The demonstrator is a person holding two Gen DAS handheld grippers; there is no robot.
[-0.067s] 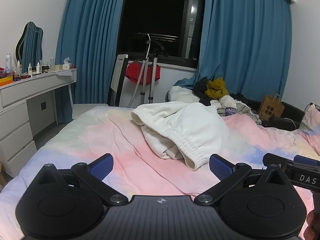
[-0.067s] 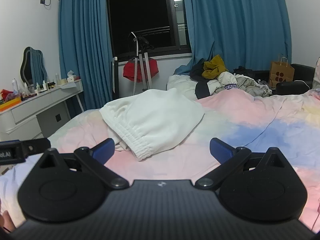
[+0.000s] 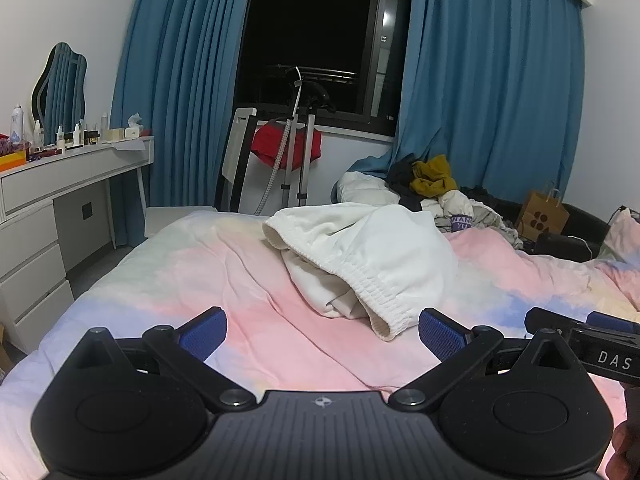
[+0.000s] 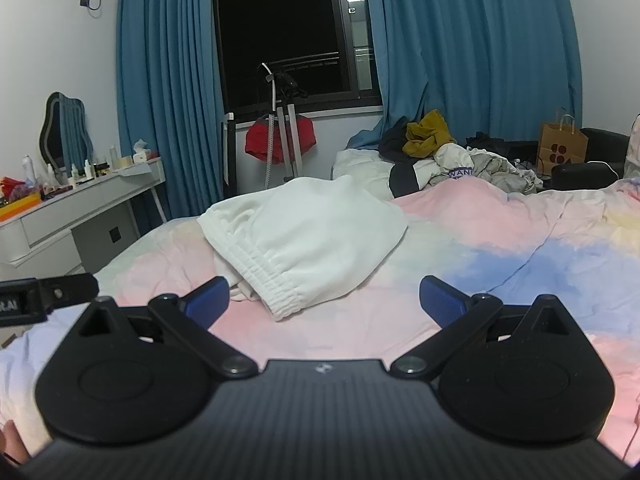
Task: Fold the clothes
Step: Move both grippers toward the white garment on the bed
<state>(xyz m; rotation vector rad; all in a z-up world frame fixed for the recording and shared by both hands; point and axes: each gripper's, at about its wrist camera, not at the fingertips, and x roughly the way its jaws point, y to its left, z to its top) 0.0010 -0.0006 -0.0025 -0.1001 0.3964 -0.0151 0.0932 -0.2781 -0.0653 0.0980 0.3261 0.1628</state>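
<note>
White garment (image 3: 372,252) on a bedspread (image 3: 248,288) of pastel pink, blue and yellow clouds — blue curtains (image 3: 180,80), a mustard cloth (image 4: 426,136), a red one (image 4: 280,140), blue-padded black claws.

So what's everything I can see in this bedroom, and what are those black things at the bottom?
White elastic-waist garment: one, crumpled, mid-bed.
Pastel pink-and-blue bedspread: one, covers the bed.
Heap of mixed clothes with a mustard piece on top: one, far end of the bed.
Blue curtains: two, either side of the dark window.
White dressing table: one, left wall, bottles on top.
Wavy-edged mirror: one, on that table.
Brown paper bag: one, far right.
Red cloth on a metal stand: one, under the window.
Left gripper: black, blue pads, open, empty.
Right gripper: same, open, empty.
</note>
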